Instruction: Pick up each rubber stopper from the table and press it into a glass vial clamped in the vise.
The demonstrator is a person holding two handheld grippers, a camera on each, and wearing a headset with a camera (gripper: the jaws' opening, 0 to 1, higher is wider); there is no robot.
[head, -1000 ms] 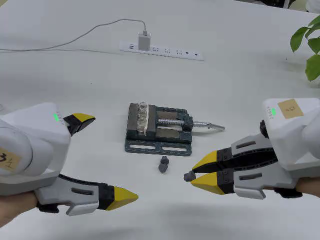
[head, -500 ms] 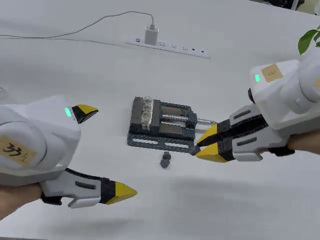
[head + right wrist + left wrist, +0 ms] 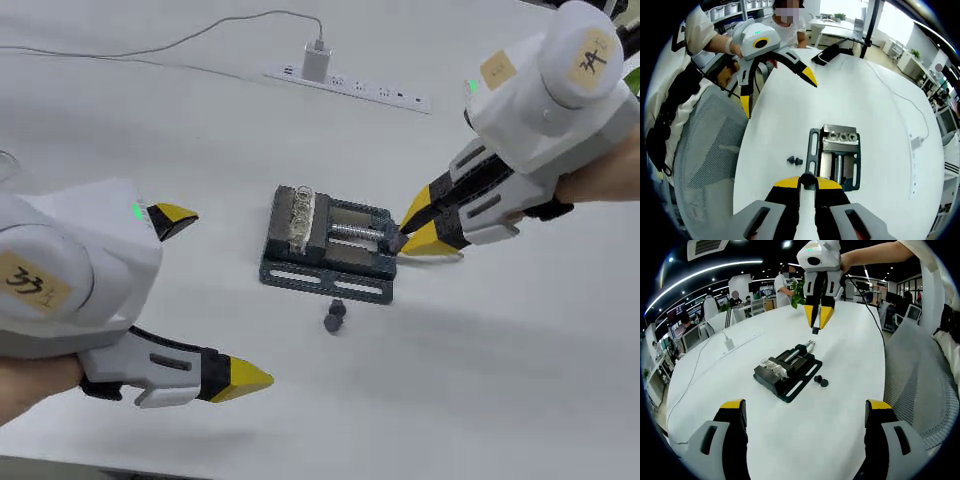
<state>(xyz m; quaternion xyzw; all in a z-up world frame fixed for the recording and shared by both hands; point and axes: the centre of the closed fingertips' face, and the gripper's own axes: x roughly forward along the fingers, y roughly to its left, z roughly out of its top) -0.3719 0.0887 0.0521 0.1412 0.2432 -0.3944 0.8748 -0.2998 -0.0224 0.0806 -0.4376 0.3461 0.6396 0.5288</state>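
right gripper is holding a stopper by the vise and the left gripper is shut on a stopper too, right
Not quite. The left gripper is open and empty, as the left gripper view shows, with its jaws wide apart. The rest holds: the right gripper is holding a stopper by the vise.

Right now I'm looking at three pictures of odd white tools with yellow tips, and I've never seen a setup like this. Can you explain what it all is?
A person holds two hand tools, each a two-jaw gripper. One picture comes from a headset camera looking down at the white table. The two round pictures come from cameras riding on the grippers. On the table sit a small vise clamping glass vials, two loose rubber stoppers beside it, and a power strip further back. The right gripper is shut on one stopper near the vise's screw end. The left gripper hangs open and empty.
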